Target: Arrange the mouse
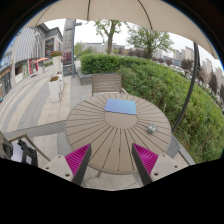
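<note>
Gripper (112, 160) held above near edge of round slatted table (95, 135), jaws spread wide, nothing between the pink pads (77, 157). Mouse (151, 128) rests on the tabletop ahead and right of the fingers, well apart. Blue mat (121, 106) lies at the far edge, chair (106, 83) behind it.

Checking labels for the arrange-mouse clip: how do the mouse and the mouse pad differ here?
The mouse is small, rounded and grey; the mouse pad is larger, flat, rectangular and blue. The mouse sits off the pad, nearer the open gripper, ahead of one finger; the pad lies farther off, toward the chair. Both rest on the round slatted table, apart from each other.
</note>
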`<state>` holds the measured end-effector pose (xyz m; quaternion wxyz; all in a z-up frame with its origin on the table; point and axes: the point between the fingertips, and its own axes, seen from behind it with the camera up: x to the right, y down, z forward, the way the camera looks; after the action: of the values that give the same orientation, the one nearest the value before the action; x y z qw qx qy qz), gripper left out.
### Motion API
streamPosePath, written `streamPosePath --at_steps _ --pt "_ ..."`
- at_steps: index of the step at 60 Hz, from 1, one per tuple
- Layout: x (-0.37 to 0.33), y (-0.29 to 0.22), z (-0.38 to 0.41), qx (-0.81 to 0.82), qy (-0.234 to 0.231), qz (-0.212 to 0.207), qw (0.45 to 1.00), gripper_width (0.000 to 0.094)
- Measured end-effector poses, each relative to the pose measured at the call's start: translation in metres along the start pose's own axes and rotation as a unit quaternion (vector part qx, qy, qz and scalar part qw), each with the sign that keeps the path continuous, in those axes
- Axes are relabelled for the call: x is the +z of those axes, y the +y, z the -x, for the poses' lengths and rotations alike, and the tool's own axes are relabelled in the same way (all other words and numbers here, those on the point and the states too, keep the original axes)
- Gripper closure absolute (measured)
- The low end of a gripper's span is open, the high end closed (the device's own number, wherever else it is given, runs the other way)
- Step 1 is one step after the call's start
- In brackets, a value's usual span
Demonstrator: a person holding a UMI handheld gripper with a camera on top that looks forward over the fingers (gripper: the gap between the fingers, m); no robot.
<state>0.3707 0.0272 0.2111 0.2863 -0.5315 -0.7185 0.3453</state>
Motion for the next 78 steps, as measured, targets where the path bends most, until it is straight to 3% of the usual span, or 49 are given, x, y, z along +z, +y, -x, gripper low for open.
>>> streamPosePath --at_steps 6,34,42,58,78 --pt "0.004 0.005 0.001 0.007 0.009 0.01 1.0 0.0103" --pt "0.057 0.075 -0.133 0.03 0.078 0.034 0.996 0.0086" --pt "0.084 0.085 -0.166 0.032 0.095 0.025 0.995 0.0086" --pt "0.159 0.083 -0.214 0.035 0.098 0.001 0.995 0.0083" --pt "0.277 0.056 -0.246 0.048 0.066 -0.007 0.997 0.0084"
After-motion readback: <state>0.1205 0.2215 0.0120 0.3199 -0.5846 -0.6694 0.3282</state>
